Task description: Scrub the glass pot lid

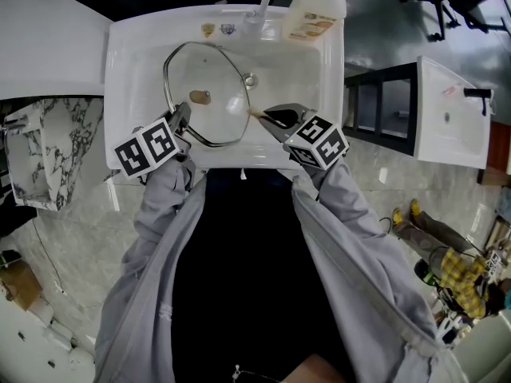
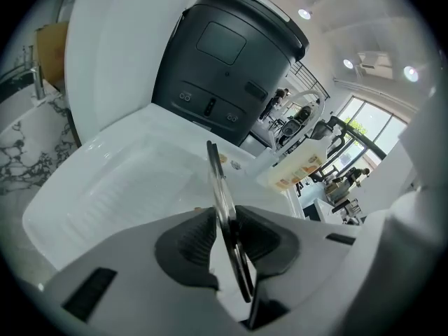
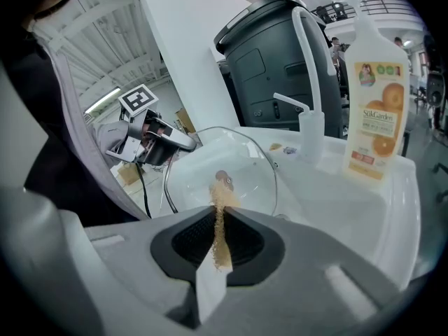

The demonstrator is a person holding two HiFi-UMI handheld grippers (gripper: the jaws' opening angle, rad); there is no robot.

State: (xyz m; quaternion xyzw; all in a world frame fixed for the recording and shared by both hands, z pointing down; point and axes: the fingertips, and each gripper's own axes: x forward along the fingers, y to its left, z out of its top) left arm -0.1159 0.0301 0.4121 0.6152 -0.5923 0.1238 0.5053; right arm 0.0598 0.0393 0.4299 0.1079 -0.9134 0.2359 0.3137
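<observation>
SCRUB TIME: Above the front edge of the sink (image 1: 128, 46), the left gripper (image 1: 182, 122) clamps the rim of the tilted glass pot lid (image 1: 209, 94). The right gripper (image 1: 271, 116) pinches a thin tan scouring pad (image 1: 257, 113) (edge-on, near the lid's right edge). Best approach: grip the rim firmly, lay the pad flat, circle round the knob (image 1: 200, 96). Count: one lid, one pad, one soap bottle (image 1: 315, 10) at the back right corner, two grippers.

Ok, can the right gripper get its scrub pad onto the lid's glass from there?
Probably yes: left gripper holds the lid up by its rim over the sink, and nothing stands between scrub pad and glass.
</observation>
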